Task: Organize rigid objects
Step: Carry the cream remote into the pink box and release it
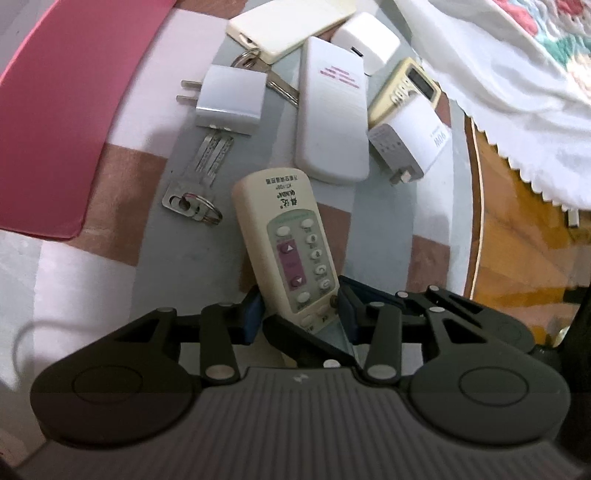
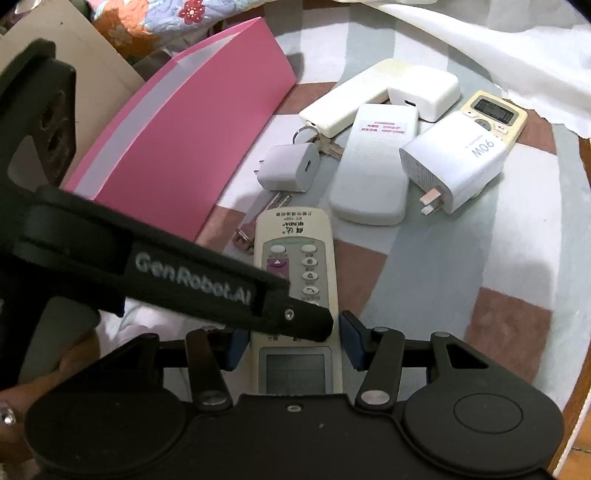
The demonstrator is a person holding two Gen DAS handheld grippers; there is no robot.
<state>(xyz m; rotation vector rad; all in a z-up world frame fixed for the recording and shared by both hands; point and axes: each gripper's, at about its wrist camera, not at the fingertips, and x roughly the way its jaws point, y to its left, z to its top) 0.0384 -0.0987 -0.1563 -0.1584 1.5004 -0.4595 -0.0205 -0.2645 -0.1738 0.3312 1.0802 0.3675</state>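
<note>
**Both grippers on one remote, sorting barely begun**

Jaws first: we have the left gripper [image 1: 297,314] partly closed around the remote [image 1: 286,240], blue pads at both its sides near the lower end. Left pad looks against the edge, right pad close; we cannot tell if it truly clamps. Our right gripper [image 2: 293,345] stands somewhat wider, its blue pads flanking the remote [image 2: 295,280] at the screen end with slivers of gap showing, so we read it as not pressing. In the right view the left tool's black finger crosses over the remote's buttons.

The remote lies face up on the checked cloth [image 1: 110,184], near edge of the pile, pointing toward the other items.

Progress, as we judge it: early. Nothing looks sorted. A pink box [image 2: 192,122] sits at the left, and we cannot see its inside. Loose on the cloth:
- small charger [image 1: 231,98] lying on keys [image 1: 201,177]
- white remote [image 1: 330,114], face down
- big charger [image 1: 406,144] lying on a timer [image 1: 417,83]
- cream block [image 1: 291,26] and white adapter [image 1: 365,38] behind

Items overlap and touch, no grouping yet. Left to do, in our view: settle which gripper takes the remote, move it, then work through the remaining pieces. Where things should end up we cannot tell; the box is a likely guess.
</note>
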